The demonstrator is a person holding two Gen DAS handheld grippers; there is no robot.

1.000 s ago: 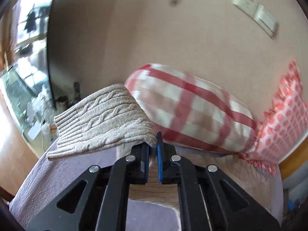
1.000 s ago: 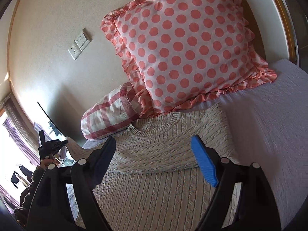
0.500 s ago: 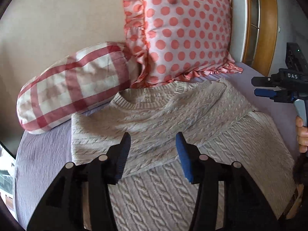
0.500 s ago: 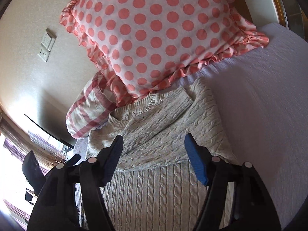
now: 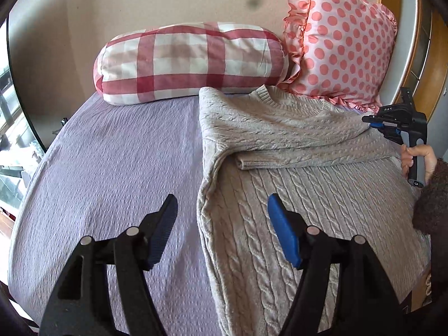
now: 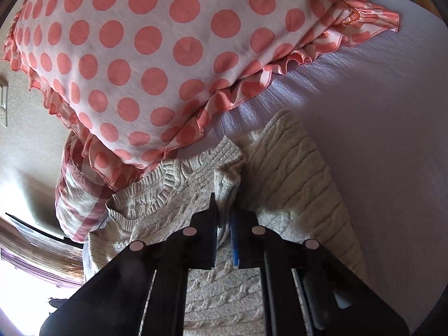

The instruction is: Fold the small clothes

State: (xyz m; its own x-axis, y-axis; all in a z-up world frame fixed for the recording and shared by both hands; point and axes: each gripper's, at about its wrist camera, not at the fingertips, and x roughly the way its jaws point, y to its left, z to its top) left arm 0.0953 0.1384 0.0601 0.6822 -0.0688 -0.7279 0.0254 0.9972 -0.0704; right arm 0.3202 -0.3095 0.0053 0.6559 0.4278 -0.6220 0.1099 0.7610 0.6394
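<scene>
A beige cable-knit sweater (image 5: pixel 280 210) lies on the lilac bed cover (image 5: pixel 117 168), with both sleeves folded across its chest. My left gripper (image 5: pixel 221 215) is open and empty, hovering over the sweater's left edge. My right gripper (image 6: pixel 224 215) is shut on the sweater's (image 6: pixel 201 184) right shoulder fabric, close to the neckline. It also shows in the left wrist view (image 5: pixel 375 124) at the sweater's far right corner, held by a hand.
A red-and-white checked pillow (image 5: pixel 190 61) and a pink polka-dot pillow (image 5: pixel 341 42) lean on the wall at the head of the bed. The polka-dot pillow (image 6: pixel 156 50) hangs just above my right gripper. A wooden frame (image 5: pixel 428 64) stands at the right.
My left gripper let go of the sleeve, opened and pulled back over the sweater's left edge. My right gripper moved down and shut on the sweater's right shoulder.
</scene>
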